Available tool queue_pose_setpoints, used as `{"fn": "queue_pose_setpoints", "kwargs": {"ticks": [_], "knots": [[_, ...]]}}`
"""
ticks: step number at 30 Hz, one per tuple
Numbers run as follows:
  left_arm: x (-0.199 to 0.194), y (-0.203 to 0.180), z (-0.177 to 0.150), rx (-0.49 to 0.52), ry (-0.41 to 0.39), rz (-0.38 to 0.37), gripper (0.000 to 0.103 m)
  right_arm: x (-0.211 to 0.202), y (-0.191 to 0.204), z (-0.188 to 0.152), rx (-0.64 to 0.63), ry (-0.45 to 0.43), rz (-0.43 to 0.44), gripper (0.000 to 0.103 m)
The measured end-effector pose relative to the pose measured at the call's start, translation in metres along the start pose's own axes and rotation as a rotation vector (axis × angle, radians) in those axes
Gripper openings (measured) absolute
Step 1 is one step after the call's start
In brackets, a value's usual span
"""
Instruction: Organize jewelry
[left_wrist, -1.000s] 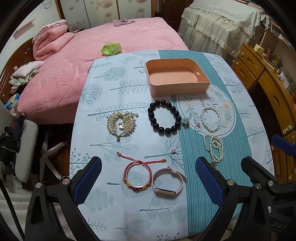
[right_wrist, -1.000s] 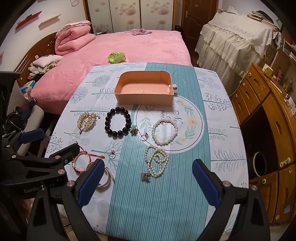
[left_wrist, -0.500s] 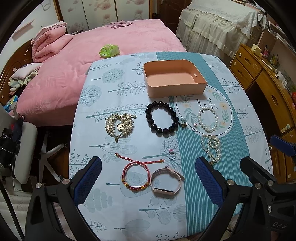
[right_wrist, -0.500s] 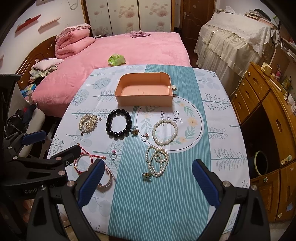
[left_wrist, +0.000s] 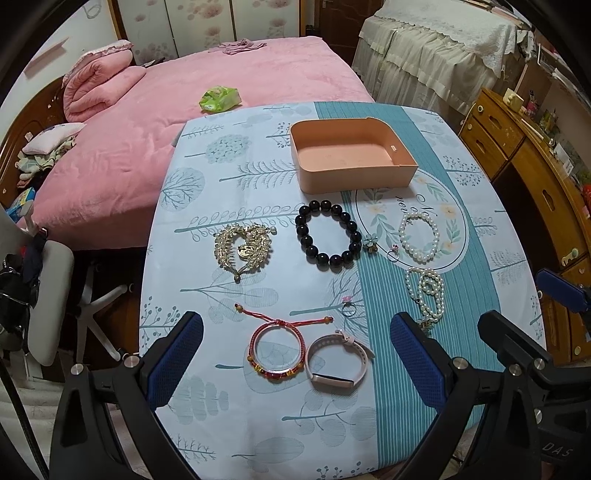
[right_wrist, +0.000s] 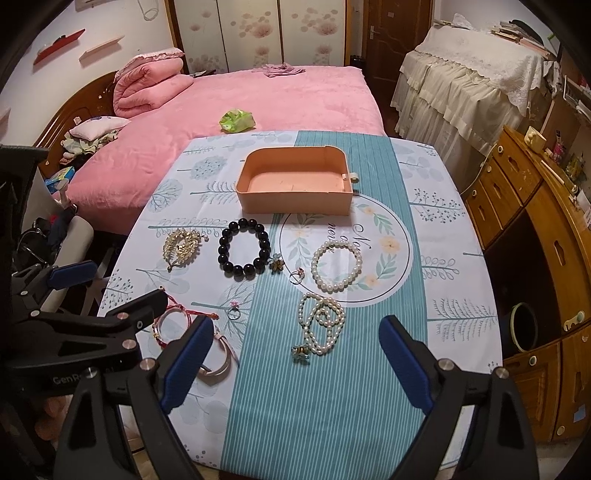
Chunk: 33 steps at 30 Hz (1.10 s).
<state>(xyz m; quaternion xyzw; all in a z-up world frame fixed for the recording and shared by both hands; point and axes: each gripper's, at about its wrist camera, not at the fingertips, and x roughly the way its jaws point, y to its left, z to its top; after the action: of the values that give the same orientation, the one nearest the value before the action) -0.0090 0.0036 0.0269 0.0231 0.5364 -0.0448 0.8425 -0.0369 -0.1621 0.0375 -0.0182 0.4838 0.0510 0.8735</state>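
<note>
An empty peach tray (left_wrist: 402, 173) (right_wrist: 295, 203) stands at the far middle of the table. Before it lie a gold hair comb (left_wrist: 243, 247) (right_wrist: 181, 247), a black bead bracelet (left_wrist: 306, 236) (right_wrist: 225, 254), a pearl bracelet (left_wrist: 434, 240) (right_wrist: 317, 269), a pearl necklace (left_wrist: 428, 291) (right_wrist: 325, 325), a red cord bracelet (left_wrist: 255, 350) (right_wrist: 162, 321), a pink watch band (left_wrist: 332, 380) (right_wrist: 221, 365) and small rings (left_wrist: 349, 306) (right_wrist: 233, 313). My left gripper (left_wrist: 295, 358) is open and empty above the red bracelet and band. My right gripper (right_wrist: 295, 365) is open and empty above the necklace's near end.
The table's cloth (left_wrist: 258, 424) has a teal stripe (right_wrist: 295, 406). A pink bed (left_wrist: 184, 110) lies behind and left, with a green bag (right_wrist: 236, 120) on it. Wooden drawers (right_wrist: 546, 240) stand right. An office chair (left_wrist: 48, 302) is at the left.
Both views have drawn back and up a little, so the table looks smaller and farther. Nothing on the table has moved. Both grippers remain open.
</note>
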Motion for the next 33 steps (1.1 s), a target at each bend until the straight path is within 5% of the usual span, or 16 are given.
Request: {"fn": "queue_pose_setpoints", "kwargs": {"ticks": [33], "knots": [[0.023,0.027,0.002,-0.087,0.036,-0.011,0.1,0.03,0.004,0.007,0.012,0.065,0.056,0.079]]}}
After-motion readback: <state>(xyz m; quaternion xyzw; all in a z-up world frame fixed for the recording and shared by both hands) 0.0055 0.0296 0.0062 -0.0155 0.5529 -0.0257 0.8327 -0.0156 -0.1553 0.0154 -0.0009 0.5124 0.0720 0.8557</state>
